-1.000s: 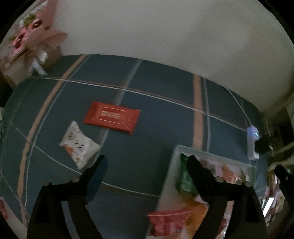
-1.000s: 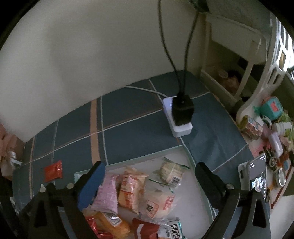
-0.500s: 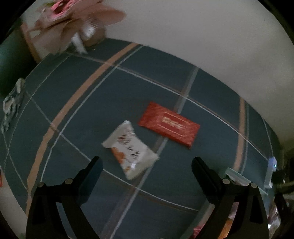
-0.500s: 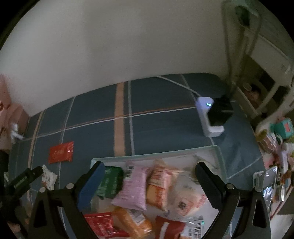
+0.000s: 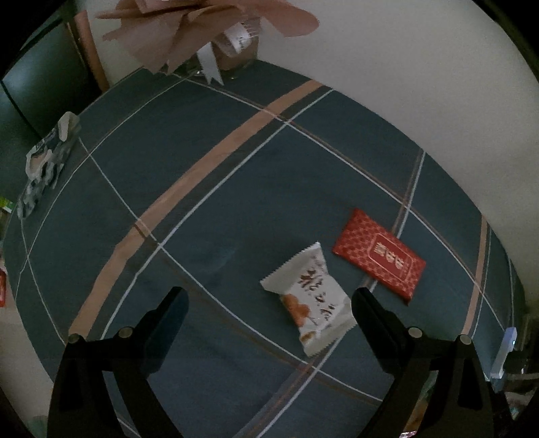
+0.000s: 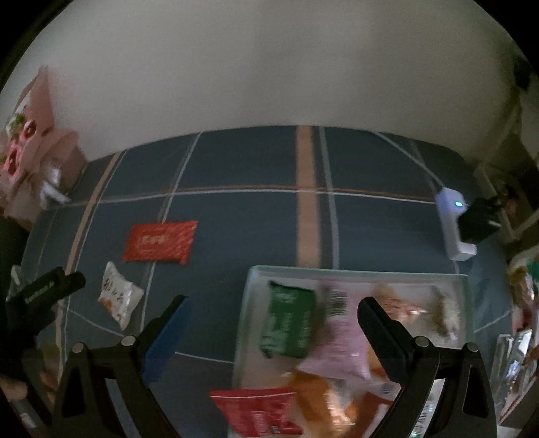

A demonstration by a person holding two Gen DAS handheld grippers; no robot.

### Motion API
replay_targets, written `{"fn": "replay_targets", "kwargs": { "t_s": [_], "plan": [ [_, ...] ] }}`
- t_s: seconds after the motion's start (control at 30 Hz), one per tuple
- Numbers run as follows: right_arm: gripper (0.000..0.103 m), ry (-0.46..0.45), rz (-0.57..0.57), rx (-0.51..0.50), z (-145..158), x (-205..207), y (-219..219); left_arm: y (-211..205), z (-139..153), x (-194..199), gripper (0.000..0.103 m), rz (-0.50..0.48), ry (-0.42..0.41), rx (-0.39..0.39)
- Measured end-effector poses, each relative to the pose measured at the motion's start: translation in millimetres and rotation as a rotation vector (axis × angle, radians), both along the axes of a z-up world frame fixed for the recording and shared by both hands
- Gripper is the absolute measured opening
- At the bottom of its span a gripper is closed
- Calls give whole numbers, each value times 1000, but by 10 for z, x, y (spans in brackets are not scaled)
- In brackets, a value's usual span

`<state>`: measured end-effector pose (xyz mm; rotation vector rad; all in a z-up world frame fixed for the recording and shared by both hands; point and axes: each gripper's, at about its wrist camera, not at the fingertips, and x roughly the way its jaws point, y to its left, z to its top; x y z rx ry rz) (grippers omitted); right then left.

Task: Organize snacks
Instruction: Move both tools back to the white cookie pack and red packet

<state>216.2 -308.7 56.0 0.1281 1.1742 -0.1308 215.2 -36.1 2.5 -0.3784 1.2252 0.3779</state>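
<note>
Left wrist view: the left tongs [image 5: 267,305] hang above a blue plaid-covered tabletop [image 5: 209,188], released, with both fingers spread wide and nothing between them. A white snack packet [image 5: 311,300] lies flat on the cloth, nearer the right finger than the left and just short of touching it in the picture. A red flat packet [image 5: 379,257] lies just beyond the white snack packet, toward the wall, the two close but apart. A pink paper-wrapped bundle [image 5: 209,30] stands at the far left corner against the wall, well apart from the white snack packet.

Right wrist view: the right tongs [image 6: 271,311] are likewise released, fingers wide apart and gripping nothing. A pale tray [image 6: 353,272] sits on the cloth below them, well to the right of the white snack packet [image 6: 118,295]. Inside the tray lie a green packet [image 6: 289,323] at its left end, a pink packet [image 6: 340,340] beside that, an orange packet [image 6: 323,401] at the near side, and further wrappers too blurred to identify. A red bag [image 6: 256,412] hangs over the tray's near left corner. The red flat packet [image 6: 160,241] lies just beyond the white snack packet. A white power strip [image 6: 453,224] with a black plug [image 6: 478,222] rests beyond the tray's far right corner. The left tongs [image 6: 47,289] show as a dark shape just left of the white snack packet.
</note>
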Motion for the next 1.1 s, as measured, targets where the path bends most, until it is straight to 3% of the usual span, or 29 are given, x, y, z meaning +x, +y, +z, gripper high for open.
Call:
{"fn": "replay_targets", "kwargs": {
  "t_s": [0.7, 1.1],
  "plan": [
    [100, 87, 109, 51, -532, 353, 757, 426, -351, 78, 98, 73, 77, -40],
    [100, 71, 55, 79, -734, 501, 702, 12, -670, 326, 98, -55, 116, -47]
  ]
}}
